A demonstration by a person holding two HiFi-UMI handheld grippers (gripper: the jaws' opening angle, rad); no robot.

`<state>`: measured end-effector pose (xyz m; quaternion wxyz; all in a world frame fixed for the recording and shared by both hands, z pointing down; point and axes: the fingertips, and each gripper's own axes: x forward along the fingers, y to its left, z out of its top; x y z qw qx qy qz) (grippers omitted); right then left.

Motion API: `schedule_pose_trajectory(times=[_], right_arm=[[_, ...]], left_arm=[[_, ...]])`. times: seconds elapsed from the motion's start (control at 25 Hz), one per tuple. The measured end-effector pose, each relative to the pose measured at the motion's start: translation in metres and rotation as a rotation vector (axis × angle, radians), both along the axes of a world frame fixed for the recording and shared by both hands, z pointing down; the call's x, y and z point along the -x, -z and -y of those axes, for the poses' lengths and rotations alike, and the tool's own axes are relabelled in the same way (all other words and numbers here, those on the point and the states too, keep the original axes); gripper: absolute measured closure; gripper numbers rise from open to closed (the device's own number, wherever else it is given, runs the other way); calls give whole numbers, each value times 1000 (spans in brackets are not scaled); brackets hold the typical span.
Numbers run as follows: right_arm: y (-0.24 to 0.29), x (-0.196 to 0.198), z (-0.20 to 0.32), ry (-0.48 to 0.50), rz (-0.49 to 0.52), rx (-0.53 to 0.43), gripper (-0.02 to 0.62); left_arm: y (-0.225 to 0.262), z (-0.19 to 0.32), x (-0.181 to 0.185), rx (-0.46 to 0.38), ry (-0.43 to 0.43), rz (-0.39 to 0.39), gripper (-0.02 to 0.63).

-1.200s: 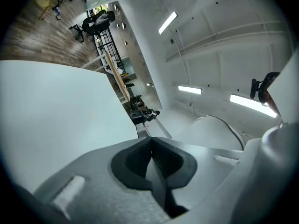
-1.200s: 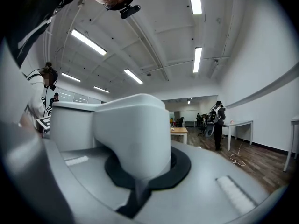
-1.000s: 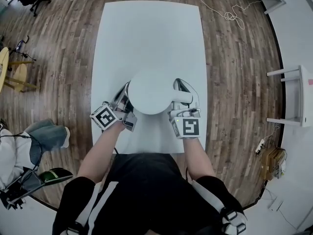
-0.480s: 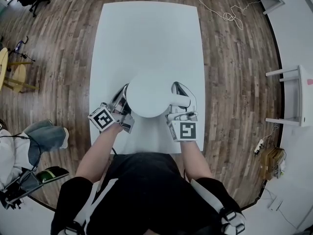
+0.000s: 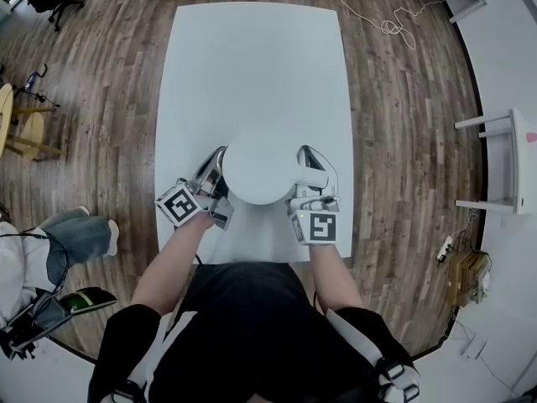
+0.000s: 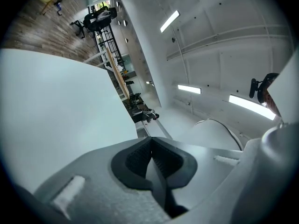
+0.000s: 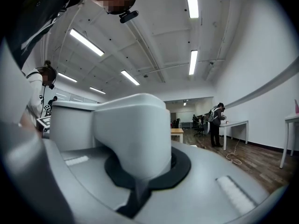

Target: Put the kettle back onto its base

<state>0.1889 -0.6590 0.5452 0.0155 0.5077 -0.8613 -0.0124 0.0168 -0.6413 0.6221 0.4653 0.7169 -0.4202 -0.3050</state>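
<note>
Sitting inside right tool [image 7: 142,171]: kettle handle [image 7: 133,129]

Beyond the kettle [image 5: 260,170] the table [image 5: 252,65] lies open; the kettle blocks the gap between the left gripper [image 5: 215,166] and the right gripper [image 5: 309,168].

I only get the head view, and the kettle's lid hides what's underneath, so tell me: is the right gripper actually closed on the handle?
Observer: Yes. The right gripper view shows the right gripper with its jaws clamped on the white handle of the kettle.
Operator: And the left one, is it holding anything?
Observer: No. In the left gripper view, the left gripper has its jaws shut together with nothing between them.
Operator: Any sign of the base from down there?
Observer: None. The right gripper view shows only the kettle's body beside the handle; no base is in frame.
</note>
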Motion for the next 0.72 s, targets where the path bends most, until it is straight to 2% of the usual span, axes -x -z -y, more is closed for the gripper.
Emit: schedule_pose_trajectory(times=[0.28, 0.32, 0.44, 0.48, 0.72], right_arm=[[-2, -1, 1, -46, -1, 1, 591], [-3, -4, 1, -62, 2, 8, 576], [-14, -18, -7, -93, -2, 49, 444], [-19, -22, -12, -100, -10, 67, 429], [-36, -36, -48, -172, -24, 134, 423]], left_arm=[[-12, -7, 6, 54, 24, -45, 609], [-13, -8, 7, 53, 30, -58, 609], [-8, -11, 14, 32, 53, -110, 606], [-6, -13, 17, 24, 62, -126, 604], [10, -35, 40, -23, 66, -176, 605]])
